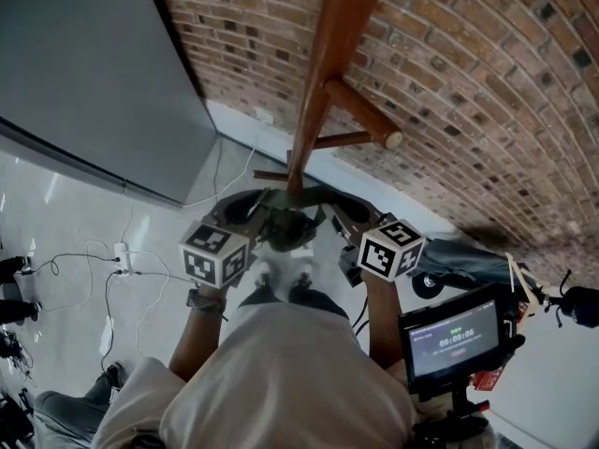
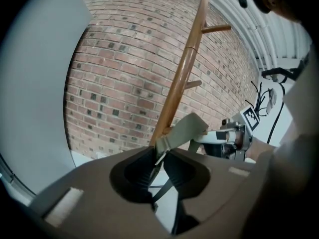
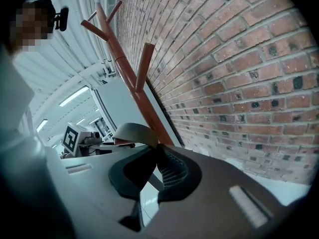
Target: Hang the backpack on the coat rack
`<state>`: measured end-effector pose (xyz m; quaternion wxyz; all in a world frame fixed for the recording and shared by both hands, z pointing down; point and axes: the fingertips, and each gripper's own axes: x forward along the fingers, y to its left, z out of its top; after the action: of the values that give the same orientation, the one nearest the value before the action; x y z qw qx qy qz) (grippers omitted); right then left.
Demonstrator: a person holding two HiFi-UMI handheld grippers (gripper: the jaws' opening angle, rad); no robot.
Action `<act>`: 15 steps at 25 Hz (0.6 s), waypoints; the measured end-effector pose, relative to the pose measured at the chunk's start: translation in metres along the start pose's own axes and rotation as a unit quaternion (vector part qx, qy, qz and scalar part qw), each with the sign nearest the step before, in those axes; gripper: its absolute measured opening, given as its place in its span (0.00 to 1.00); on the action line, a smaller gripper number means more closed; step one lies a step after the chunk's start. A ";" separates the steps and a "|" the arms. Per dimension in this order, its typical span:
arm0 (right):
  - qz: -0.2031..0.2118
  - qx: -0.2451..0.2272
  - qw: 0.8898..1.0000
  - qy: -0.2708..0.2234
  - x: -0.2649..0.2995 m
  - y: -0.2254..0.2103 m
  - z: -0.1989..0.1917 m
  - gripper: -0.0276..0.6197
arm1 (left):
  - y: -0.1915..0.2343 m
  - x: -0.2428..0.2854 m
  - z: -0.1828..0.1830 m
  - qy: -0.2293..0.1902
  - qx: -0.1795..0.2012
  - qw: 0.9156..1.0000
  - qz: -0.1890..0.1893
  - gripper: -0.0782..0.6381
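The wooden coat rack [image 1: 323, 64] rises against the brick wall, with a peg [image 1: 367, 118] sticking out to the right. My left gripper [image 1: 247, 213] and right gripper [image 1: 341, 221] flank its pole low down. Between them hangs the dark top of the backpack [image 1: 281, 221]; the rest of it is hidden. In the left gripper view my left gripper [image 2: 158, 153] is shut on the backpack's beige strap [image 2: 182, 131], which runs across to the right gripper [image 2: 234, 136]. In the right gripper view my right gripper [image 3: 155, 151] pinches the same strap loop [image 3: 132, 132] beside the pole [image 3: 132, 78].
A brick wall [image 1: 468, 64] stands behind the rack and a grey panel [image 1: 94, 73] to its left. Cables and a power strip [image 1: 122, 253] lie on the pale floor at the left. At the lower right stands a small monitor on a stand [image 1: 454, 340].
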<state>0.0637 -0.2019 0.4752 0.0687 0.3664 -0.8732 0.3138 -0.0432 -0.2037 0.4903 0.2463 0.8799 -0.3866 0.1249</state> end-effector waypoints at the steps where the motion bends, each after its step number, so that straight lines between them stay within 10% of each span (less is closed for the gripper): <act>1: 0.001 0.000 1.000 0.001 0.001 0.000 -0.001 0.06 | 0.000 0.000 0.000 0.001 0.001 1.000 0.000 0.19; 15: 0.013 0.008 1.000 0.021 0.012 0.000 -0.014 0.06 | -0.004 0.012 -0.009 0.013 -0.002 1.000 -0.014 0.19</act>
<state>0.0534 -0.2007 0.4900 0.0804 0.3493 -0.8735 0.3294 -0.0325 -0.2035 0.5013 0.2545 0.8833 -0.3710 0.1317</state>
